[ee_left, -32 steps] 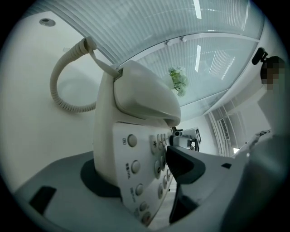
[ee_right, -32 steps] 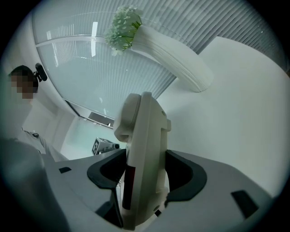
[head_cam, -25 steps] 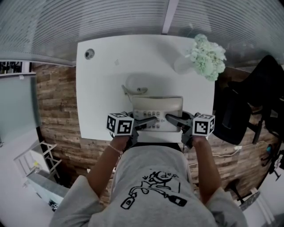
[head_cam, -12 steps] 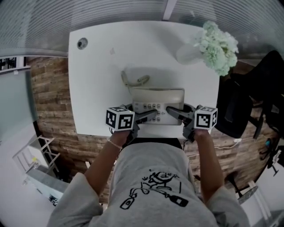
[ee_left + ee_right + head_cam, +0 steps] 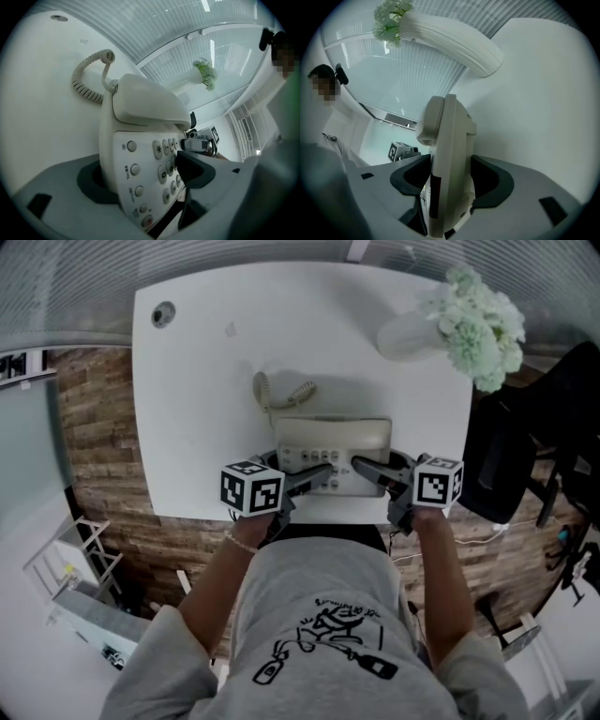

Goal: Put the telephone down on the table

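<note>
Telephone (image 5: 140, 108) between left gripper (image 5: 145, 178) fingers (image 5: 197, 171) — opening, right gripper (image 5: 452, 180) seemingly clamping it

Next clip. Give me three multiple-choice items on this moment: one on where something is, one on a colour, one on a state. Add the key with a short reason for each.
1. In the head view, where on the table is the vase of flowers?
A. the far right corner
B. the near left corner
C. the middle of the near edge

2. What colour is the telephone?
A. black
B. cream
C. red

3. How is the handset placed?
A. resting on the telephone's cradle
B. dangling off the table by its cord
C. lying apart, next to the vase

Key:
1 A: the vase of flowers is at the far right corner, beyond the telephone.
2 B: the body and keypad look cream in the left gripper view.
3 A: the left gripper view shows it seated on the base, with the coiled cord lying on the table behind it.
</note>
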Tool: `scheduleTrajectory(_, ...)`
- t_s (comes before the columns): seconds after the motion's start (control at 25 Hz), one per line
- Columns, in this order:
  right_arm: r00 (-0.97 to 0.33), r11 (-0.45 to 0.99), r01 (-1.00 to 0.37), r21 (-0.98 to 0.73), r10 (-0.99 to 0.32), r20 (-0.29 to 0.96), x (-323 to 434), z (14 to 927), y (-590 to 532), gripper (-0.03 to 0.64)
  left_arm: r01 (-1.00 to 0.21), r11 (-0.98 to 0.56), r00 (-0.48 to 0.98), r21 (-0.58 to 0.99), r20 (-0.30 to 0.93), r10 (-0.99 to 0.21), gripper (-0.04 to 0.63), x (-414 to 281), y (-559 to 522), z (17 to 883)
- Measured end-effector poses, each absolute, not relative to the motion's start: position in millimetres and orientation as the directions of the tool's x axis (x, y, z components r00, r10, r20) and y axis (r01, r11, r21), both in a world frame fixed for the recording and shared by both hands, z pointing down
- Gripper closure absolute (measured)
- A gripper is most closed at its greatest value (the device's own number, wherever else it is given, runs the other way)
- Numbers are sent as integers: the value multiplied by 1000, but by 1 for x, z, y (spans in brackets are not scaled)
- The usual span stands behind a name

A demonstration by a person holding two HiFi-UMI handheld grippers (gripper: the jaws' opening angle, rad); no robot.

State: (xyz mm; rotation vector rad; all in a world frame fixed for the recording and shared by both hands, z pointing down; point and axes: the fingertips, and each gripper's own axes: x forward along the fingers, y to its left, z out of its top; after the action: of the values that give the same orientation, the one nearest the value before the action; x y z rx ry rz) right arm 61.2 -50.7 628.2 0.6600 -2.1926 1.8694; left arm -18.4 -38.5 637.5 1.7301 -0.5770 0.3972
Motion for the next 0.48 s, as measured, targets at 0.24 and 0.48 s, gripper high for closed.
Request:
scheduleTrajectory(0.24, -883, 96, -444, -891, -215, 417, 63, 633, -50, 331, -600, -195, 800, 776, 575, -172, 218, -18, -41, 639)
scheduleTrajectory(0.48, -886, 89, -438, -894, -211, 413, 64, 635, -49, 330, -642, -184, 767, 745, 616, -181, 206, -20, -40, 641)
